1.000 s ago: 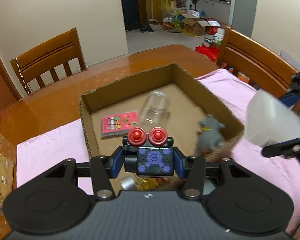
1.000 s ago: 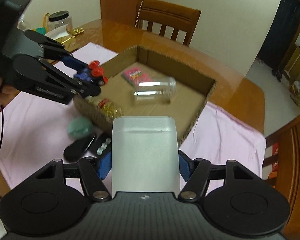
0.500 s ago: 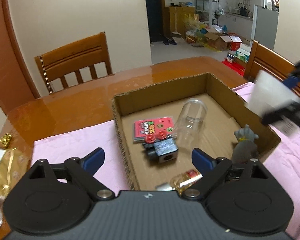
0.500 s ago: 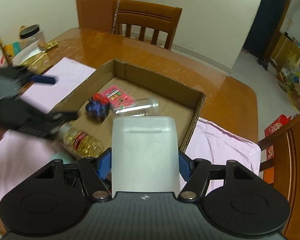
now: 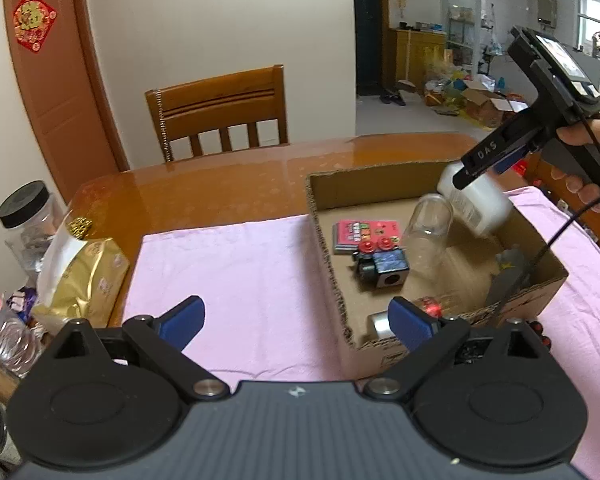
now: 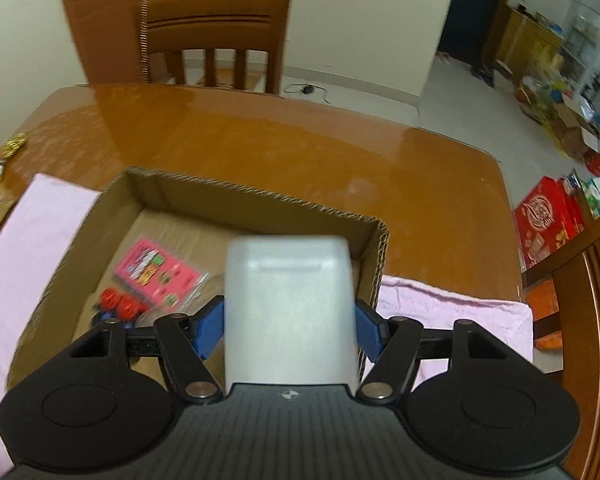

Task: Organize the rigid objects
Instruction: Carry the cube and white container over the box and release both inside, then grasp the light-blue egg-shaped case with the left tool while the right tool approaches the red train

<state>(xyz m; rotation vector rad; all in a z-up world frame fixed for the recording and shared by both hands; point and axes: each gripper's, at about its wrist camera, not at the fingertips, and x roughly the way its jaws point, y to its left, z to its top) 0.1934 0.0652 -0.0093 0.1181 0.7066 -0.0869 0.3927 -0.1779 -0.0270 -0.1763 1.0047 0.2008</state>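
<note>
A cardboard box lies on a pink cloth. In it lie a dark toy block with two red knobs, a pink card pack, a clear glass jar, a grey figure and a small bottle. My left gripper is open and empty over the cloth, left of the box. My right gripper is shut on a white plastic container, held over the box; it shows in the left wrist view above the jar.
A wooden chair stands behind the brown table. At the table's left edge are a gold bag and a black-lidded jar. Another chair stands at the right. Cartons litter the floor beyond.
My left gripper let go of the toy block in the box, opened and drew back left over the cloth. My right gripper carried the white container in over the box.
</note>
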